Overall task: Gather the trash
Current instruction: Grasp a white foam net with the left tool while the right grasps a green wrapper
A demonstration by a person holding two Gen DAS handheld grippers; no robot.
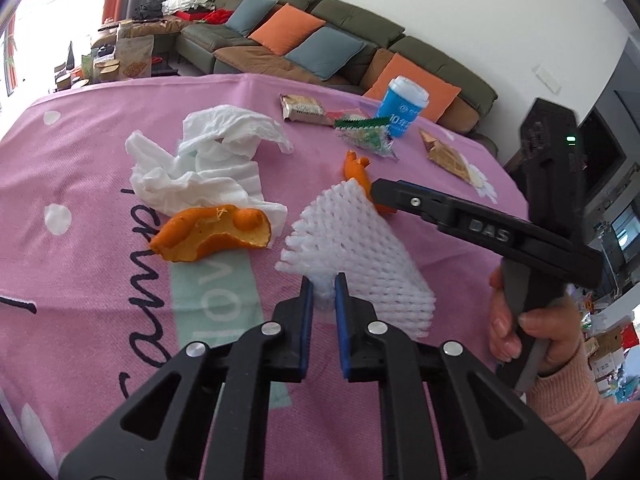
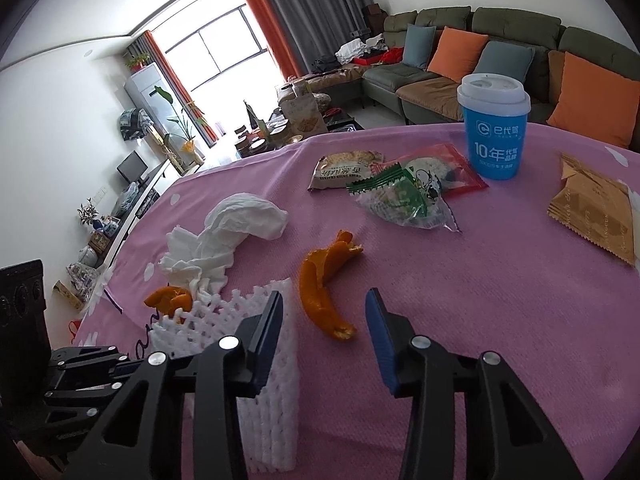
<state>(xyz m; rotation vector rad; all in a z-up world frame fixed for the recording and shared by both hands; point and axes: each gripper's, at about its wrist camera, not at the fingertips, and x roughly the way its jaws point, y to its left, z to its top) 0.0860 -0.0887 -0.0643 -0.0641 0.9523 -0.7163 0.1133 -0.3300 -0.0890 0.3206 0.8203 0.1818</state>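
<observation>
Partly, the right claw [image 1: 374, 192] hides the orange peel [image 1: 356, 170] behind it.

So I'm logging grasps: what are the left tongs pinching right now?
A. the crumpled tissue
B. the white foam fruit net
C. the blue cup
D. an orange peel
B: the left tongs are closed on an edge of the white foam fruit net, lifting it off the pink cloth.

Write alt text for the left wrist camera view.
The left claw pinches the edge of a white foam fruit net on a pink tablecloth. Orange peel, crumpled tissue, snack wrappers and a blue cup lie beyond; the right claw reaches in.
</observation>
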